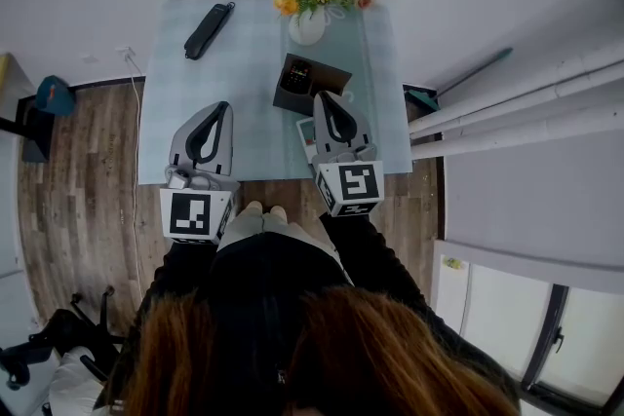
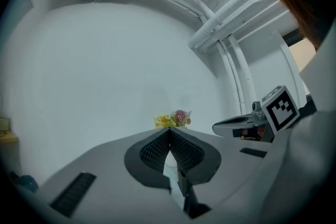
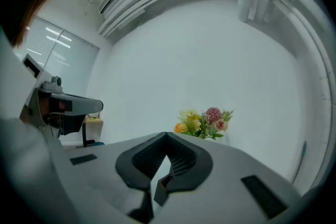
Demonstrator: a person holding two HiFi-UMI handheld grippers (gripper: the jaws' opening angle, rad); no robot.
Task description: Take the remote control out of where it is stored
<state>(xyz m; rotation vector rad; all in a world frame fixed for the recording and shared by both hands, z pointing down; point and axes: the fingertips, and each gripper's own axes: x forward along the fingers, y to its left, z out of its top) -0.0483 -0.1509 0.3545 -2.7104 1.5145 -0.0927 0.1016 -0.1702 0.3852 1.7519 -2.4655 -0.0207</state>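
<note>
Both claws are closed on nothing: left gripper and right gripper hover on the near side of the flower vase. What looks like the remote control sits in a dark box just before the vase. A shut-jawed reach could shove the box and topple the vase.
</note>
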